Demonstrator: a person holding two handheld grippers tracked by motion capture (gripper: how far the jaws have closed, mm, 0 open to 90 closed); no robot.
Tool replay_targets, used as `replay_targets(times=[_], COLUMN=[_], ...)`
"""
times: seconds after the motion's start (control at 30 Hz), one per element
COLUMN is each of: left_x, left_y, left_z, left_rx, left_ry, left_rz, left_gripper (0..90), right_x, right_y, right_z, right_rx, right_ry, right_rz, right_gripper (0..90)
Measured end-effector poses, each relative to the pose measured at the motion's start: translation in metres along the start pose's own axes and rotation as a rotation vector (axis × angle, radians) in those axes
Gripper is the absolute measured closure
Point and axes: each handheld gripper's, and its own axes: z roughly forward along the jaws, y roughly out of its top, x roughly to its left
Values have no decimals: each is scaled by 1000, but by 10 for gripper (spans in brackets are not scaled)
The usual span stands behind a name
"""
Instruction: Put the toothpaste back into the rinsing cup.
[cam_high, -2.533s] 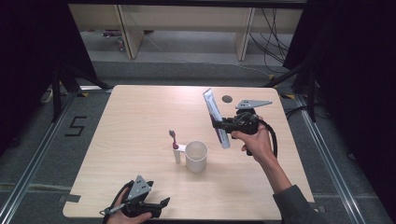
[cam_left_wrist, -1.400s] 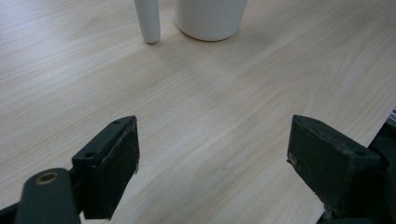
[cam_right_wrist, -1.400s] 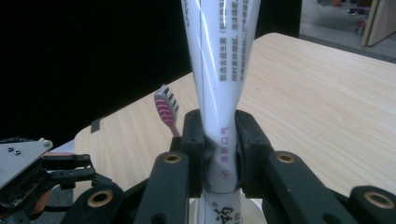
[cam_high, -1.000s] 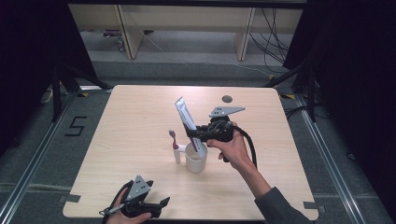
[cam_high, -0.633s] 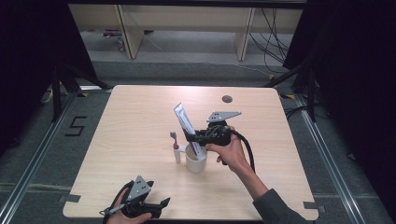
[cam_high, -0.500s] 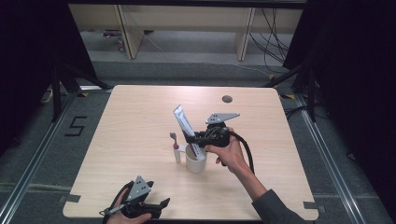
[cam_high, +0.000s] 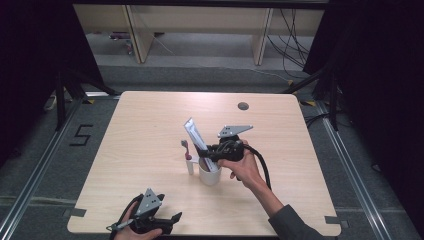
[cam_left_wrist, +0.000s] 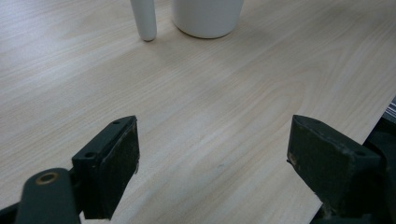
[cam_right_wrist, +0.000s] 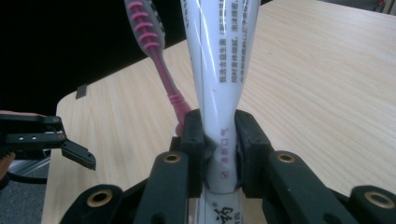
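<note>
A white toothpaste tube leans up and to the left, its lower end inside the white cup at the middle of the table. My right gripper is shut on the tube just above the cup's rim; in the right gripper view the pads squeeze the tube at my right gripper. A pink-headed toothbrush stands upright on its white handle just left of the cup, close beside the tube. My left gripper rests open at the table's front edge, jaws wide apart, facing the cup.
The light wooden table has a round cable hole near its far edge. Wooden furniture legs and cables stand on the floor beyond the table. The left gripper shows far off at the table's front corner.
My right gripper has carried the toothpaste tube from the right side of the table leftward and down, until its lower end went into the cup. The left gripper stayed put.
</note>
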Motion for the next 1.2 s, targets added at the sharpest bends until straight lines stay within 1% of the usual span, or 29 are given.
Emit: replay_targets(times=[0.03,0.1,0.13,0.17,0.2,0.23,0.3,0.33,0.37,0.4,0.43,0.47,0.5,0.53,0.57,0.6,0.63,0.67,0.73,0.8,0.87,0.9,0.93,0.97,1.0,1.03,1.13,1.17,1.2], left_x=[1,1,-1,-1,0,0,0,-1,-1,1,0,1,-1,-1,-1,-1,-1,0,-1,-1,-1,-1,-1,0,-1,-1,-1,0,0], left_y=[0,0,0,0,0,0,0,0,0,1,1,0,0,0,0,1,1,0,0,1,0,0,0,1,1,0,0,1,1], left_z=[0,0,1,1,0,1,0,1,1,0,1,0,1,1,1,1,1,1,0,1,1,1,1,1,2,2,1,1,1], left_rx=[-5,2,-18,-16,1,-21,-10,-15,-14,-2,-9,-4,-14,-14,-16,-25,-23,-11,-12,-24,-12,-11,-13,-13,-23,-18,-11,-5,-13], left_ry=[-2,0,-2,-4,-2,-5,-4,-6,-5,-3,-2,-5,-4,-5,-5,-5,-5,-4,-3,-5,-4,-7,-5,-5,-7,-8,-7,-7,-5], left_rz=[7,6,-14,-13,3,-9,-1,-9,-9,8,0,7,-11,-9,-10,-13,-12,-2,-10,-12,-9,-9,-11,-2,-11,-7,-11,7,-2], left_gripper=[166,167,166,166,167,166,166,167,166,167,166,166,166,167,167,166,166,166,167,167,167,166,167,167,167,167,167,167,167], right_x=[-1,-1,-1,1,-1,-1,-1,-1,0,1,1,2,2,2,2,4,5,3,5,4,6,5,6,6,5,6,6,7,6], right_y=[-1,-2,-3,-4,-4,-4,-4,-4,-4,-4,-5,-5,-6,-6,-6,-6,-7,-7,-8,-9,-11,-11,-12,-13,-14,-15,-17,-18,-18], right_z=[2,2,2,1,2,2,2,2,1,2,1,0,1,0,0,-1,-2,-1,-2,-3,-3,-3,-3,-3,-3,-3,-3,-2,-2], right_rx=[-15,-3,-5,3,2,-2,1,-1,6,11,17,21,17,20,19,35,46,34,46,53,66,69,74,76,74,84,91,88,93], right_ry=[3,2,-7,-18,-9,1,1,2,-7,-8,-14,-24,-15,-24,-34,-33,-39,-39,-28,-49,-51,-47,-65,-62,-61,-62,-68,-69,-70], right_rz=[-24,-20,-22,-13,-32,-38,-45,-51,-56,-64,-56,-68,-70,-69,-87,-75,-78,-109,-80,-109,-88,-110,-103,-115,-126,-104,-132,-125,-136], right_gripper=[761,760,760,760,760,759,759,759,759,758,758,759,759,759,759,759,758,759,759,759,759,759,759,759,759,759,758,759,759])
